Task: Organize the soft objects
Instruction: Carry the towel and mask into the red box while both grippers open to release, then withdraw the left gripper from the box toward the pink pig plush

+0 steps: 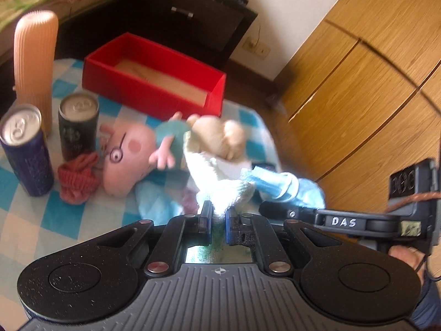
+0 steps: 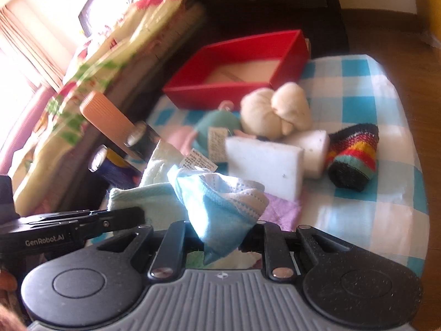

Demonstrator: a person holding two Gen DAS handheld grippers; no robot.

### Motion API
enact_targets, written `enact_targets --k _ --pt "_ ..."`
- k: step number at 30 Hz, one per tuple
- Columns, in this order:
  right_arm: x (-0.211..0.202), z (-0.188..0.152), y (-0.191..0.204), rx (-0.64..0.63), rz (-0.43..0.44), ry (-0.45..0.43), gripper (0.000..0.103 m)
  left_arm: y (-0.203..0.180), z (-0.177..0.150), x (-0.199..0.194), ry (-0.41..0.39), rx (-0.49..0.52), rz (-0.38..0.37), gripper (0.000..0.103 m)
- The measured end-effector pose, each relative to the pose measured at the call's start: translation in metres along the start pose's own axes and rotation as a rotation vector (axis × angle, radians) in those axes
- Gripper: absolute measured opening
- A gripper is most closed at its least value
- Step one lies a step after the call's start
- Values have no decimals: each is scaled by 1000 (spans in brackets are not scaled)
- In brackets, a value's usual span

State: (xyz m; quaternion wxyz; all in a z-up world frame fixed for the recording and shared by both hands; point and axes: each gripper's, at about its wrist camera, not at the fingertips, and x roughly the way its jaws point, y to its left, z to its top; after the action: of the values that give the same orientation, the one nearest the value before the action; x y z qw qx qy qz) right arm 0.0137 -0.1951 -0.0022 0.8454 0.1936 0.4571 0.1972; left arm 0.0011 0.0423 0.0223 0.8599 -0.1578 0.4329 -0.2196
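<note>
Left wrist view: a pale white-green knitted cloth (image 1: 217, 190) is clamped by the left gripper (image 1: 218, 216), in front of the open red cardboard box (image 1: 154, 82).

Right wrist view: a light-blue towel corner (image 2: 217, 215) is pinched by the right gripper (image 2: 220, 244), below that box (image 2: 237, 69).

Lighting's pretty harsh here. Strong daylight pours in from the curtained window (image 2: 16, 44) at the far left of the right wrist view, and it's totally blown out, just pink-white glare. In the left wrist view the white cloth (image 1: 220, 190) glows so hard its texture is gone. The checkered tablecloth (image 2: 372, 143) has washed-out sunny patches too. The dark cabinet (image 1: 176, 13) stays murky. Both shots are soft with motion smear, worst on the floral bedding (image 2: 91, 63) and plush toys. Heavy fisheye bending curves the wooden wardrobe (image 1: 372, 63), and corners go black.
</note>
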Motion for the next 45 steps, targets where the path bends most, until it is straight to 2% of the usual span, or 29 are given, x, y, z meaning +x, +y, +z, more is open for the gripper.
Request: enact_targets --k 5,12,17,23,27,30,38,40,42,45 --pt "-9 9 3 38 39 -48 0 -6 22 -20 -85 -20 -38 5" --pt "-20 36 16 35 73 -135 0 -12 66 -27 -191 -30 -47 5" --pt "-18 71 19 28 59 -190 0 -16 105 -22 -261 -26 -34 5" --pt "10 125 10 40 48 -235 0 -10 157 7 -309 -18 19 6" --pt "45 157 0 68 45 -234 0 -3 188 40 -313 -12 65 6" --pt "80 177 -10 74 5 -205 0 7 203 69 -303 -5 121 6" --pt "150 200 -35 96 -97 -127 1 40 206 128 -210 -20 234 8" --pt "159 202 -36 83 -134 -115 5 43 204 135 -191 -21 255 13" --pt "168 205 -35 77 -144 -84 22 43 201 137 -183 -15 277 17" --pt "169 205 -30 58 -165 -80 26 42 201 131 -195 -17 285 22"
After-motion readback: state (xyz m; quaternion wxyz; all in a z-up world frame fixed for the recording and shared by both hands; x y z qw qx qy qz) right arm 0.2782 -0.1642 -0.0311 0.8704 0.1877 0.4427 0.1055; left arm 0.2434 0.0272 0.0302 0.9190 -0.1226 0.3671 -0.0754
